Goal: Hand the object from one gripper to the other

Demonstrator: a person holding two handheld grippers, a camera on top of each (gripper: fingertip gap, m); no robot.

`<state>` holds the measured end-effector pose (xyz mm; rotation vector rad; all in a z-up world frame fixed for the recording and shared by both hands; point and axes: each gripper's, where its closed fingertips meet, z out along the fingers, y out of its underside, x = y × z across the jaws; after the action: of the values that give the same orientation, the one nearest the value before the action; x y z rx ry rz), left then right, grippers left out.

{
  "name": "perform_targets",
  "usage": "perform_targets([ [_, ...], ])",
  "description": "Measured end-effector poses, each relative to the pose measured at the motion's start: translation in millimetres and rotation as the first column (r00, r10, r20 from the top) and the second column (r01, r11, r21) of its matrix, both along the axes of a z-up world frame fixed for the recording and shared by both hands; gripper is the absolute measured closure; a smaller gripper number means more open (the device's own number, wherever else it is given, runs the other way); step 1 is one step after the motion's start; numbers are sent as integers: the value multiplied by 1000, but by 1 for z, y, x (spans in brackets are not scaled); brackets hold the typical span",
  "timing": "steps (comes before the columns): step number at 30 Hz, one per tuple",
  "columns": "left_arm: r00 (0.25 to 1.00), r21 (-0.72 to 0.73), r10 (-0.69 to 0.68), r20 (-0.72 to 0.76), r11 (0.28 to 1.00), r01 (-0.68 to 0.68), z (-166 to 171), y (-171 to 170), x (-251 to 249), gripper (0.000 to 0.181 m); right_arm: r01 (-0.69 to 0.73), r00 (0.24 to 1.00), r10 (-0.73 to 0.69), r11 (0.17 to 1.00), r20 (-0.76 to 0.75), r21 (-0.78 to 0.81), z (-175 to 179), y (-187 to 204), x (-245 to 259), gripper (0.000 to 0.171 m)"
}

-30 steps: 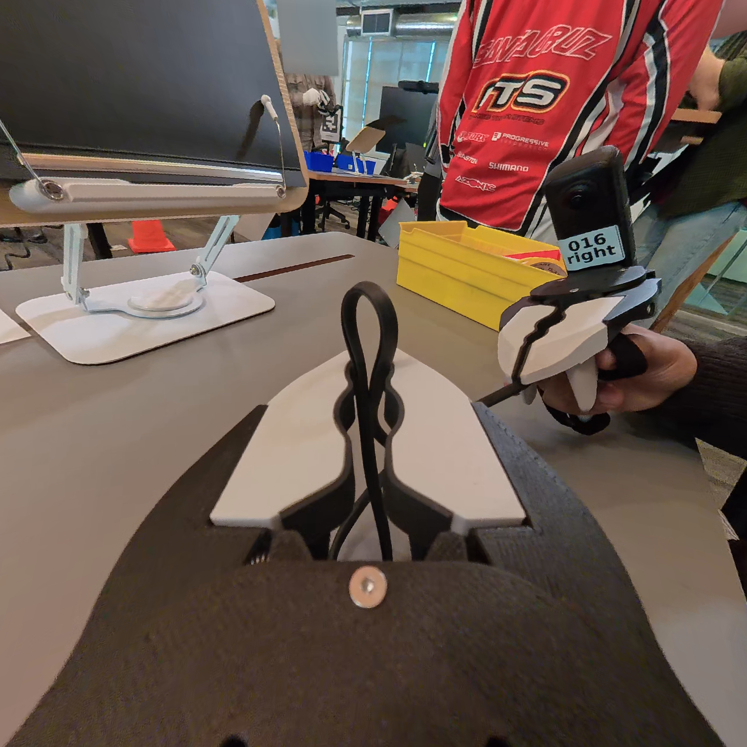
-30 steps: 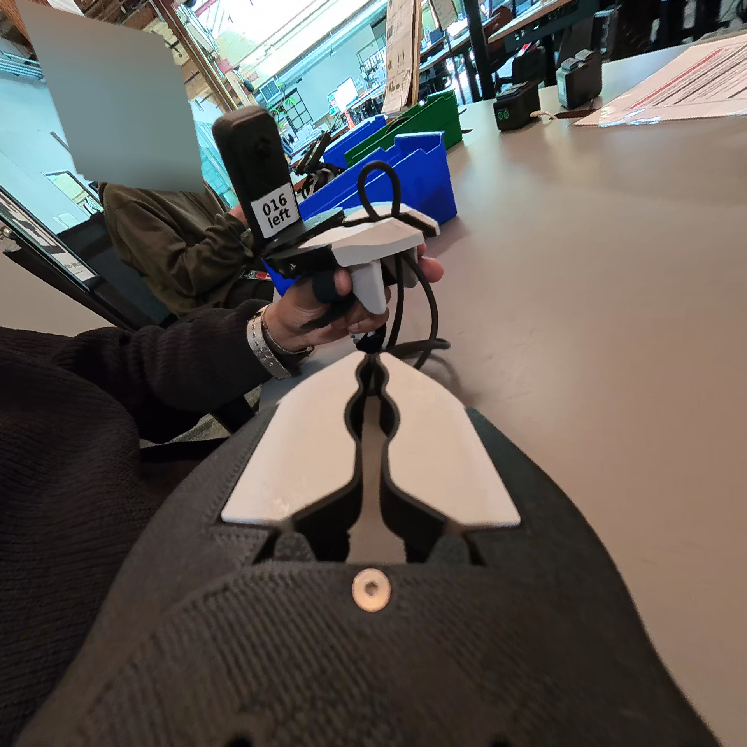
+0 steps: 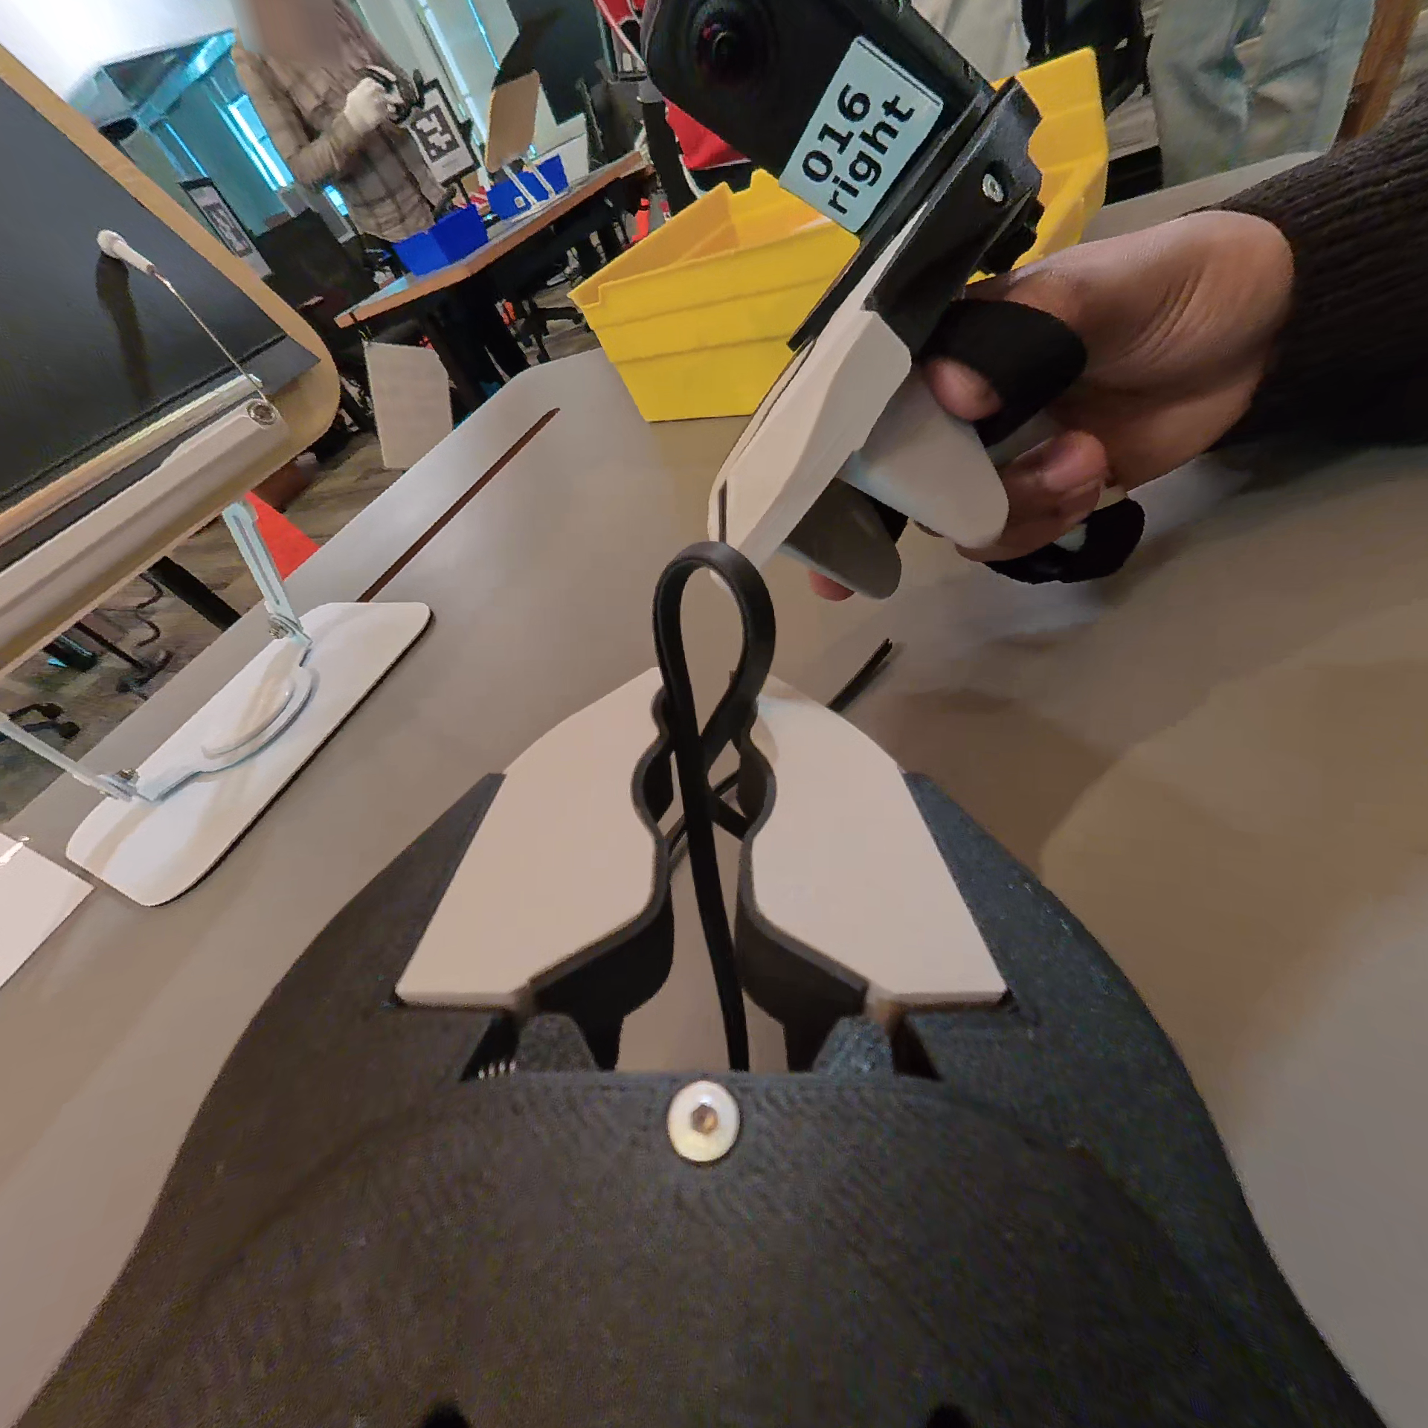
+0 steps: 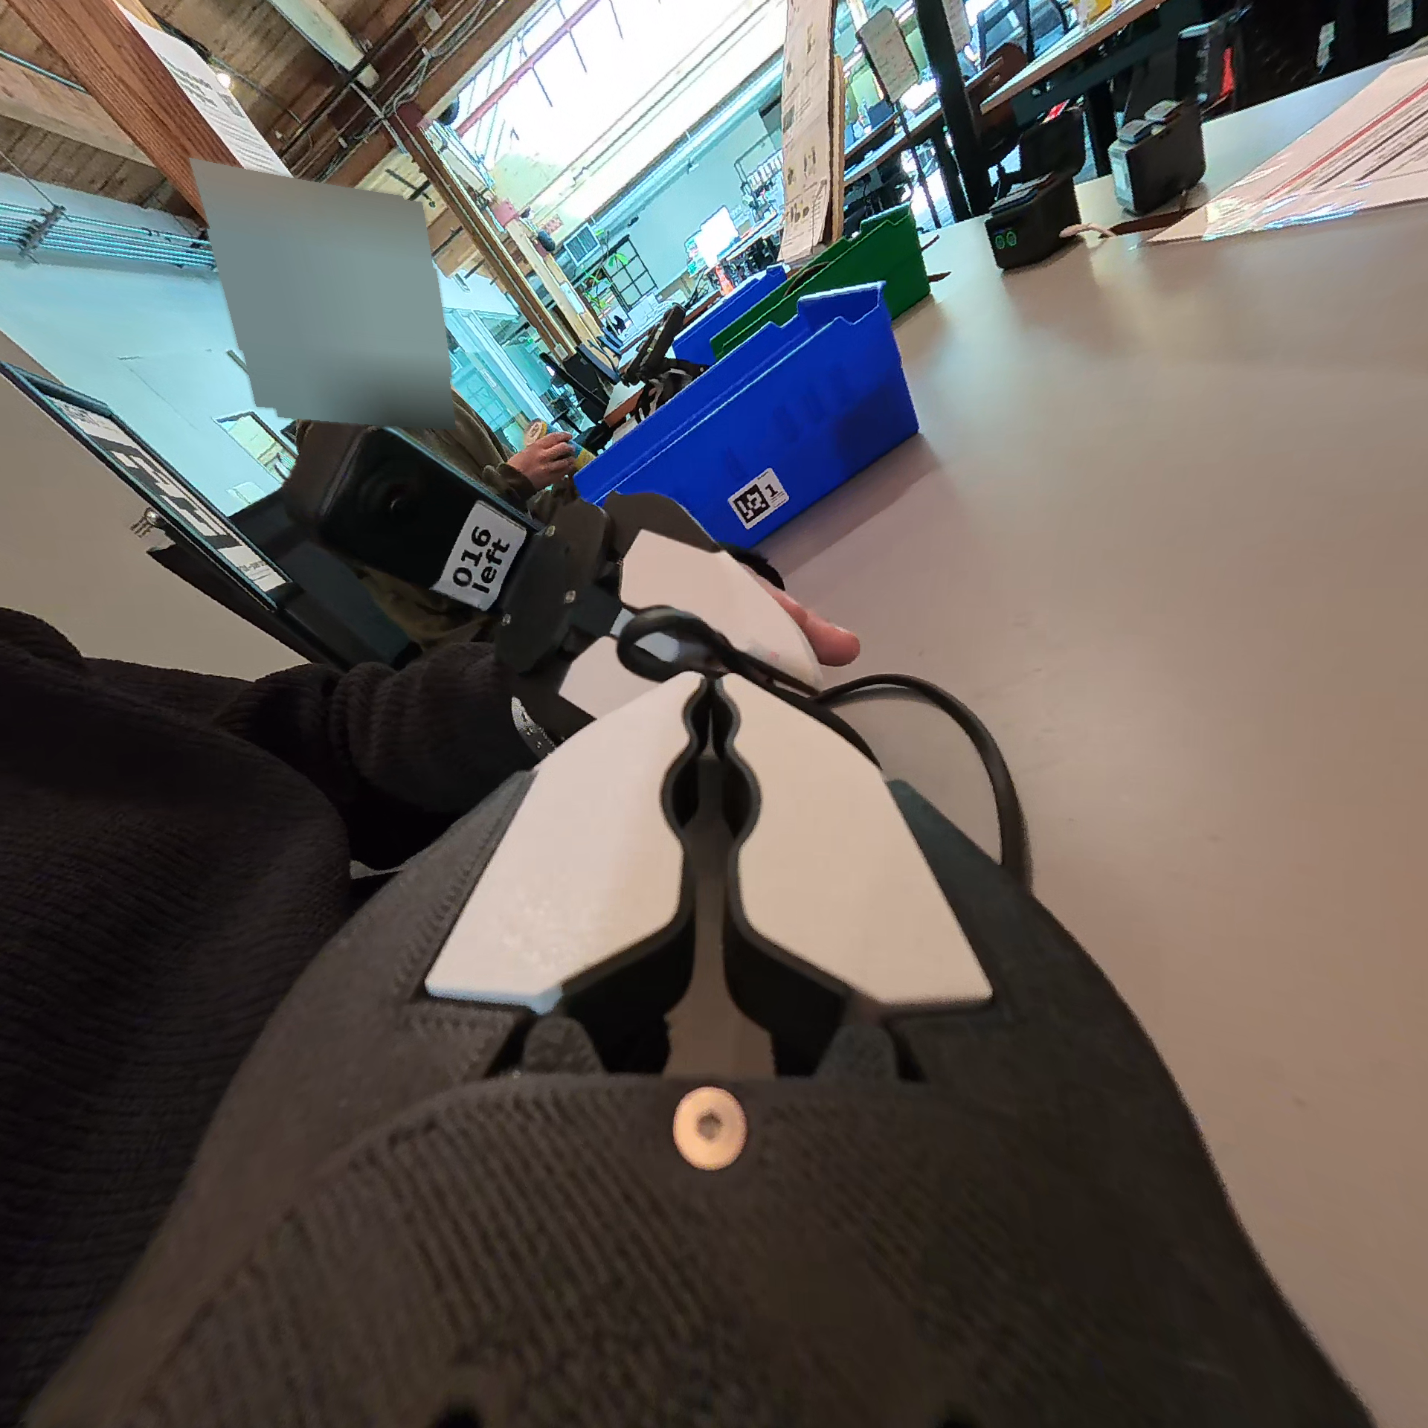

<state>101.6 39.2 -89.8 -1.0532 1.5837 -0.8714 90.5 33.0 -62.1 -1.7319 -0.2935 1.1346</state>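
Black rubbery cable loop (image 3: 712, 618) is pinched between the left gripper (image 3: 707, 715) jaws, protruding beyond their tips. Right gripper (image 4: 709, 688) jaws are pressed together, tips just beside the loop.

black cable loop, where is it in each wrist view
Left wrist view: the black cable loop stands centre frame, pinched in the left gripper.
Right wrist view: the loop sits just above centre, right at the tips of the right gripper.
Shared landmark: the grey table.
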Motion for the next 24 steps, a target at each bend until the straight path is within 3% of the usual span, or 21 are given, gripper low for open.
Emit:
perform_targets([
  [7,1000,9,24,-11,1000,-24,-1,5,2,174,11,1000,-11,1000,0,3,0,2,3,171],
  [18,985,-140,159,62,979,-149,17,42,-9,174,56,997,-57,998,58,12,-6,6,11,171],
  [24,992,-29,129,1,991,-129,5,34,-6,174,121,991,-122,992,61,26,-2,9,23,171],
])
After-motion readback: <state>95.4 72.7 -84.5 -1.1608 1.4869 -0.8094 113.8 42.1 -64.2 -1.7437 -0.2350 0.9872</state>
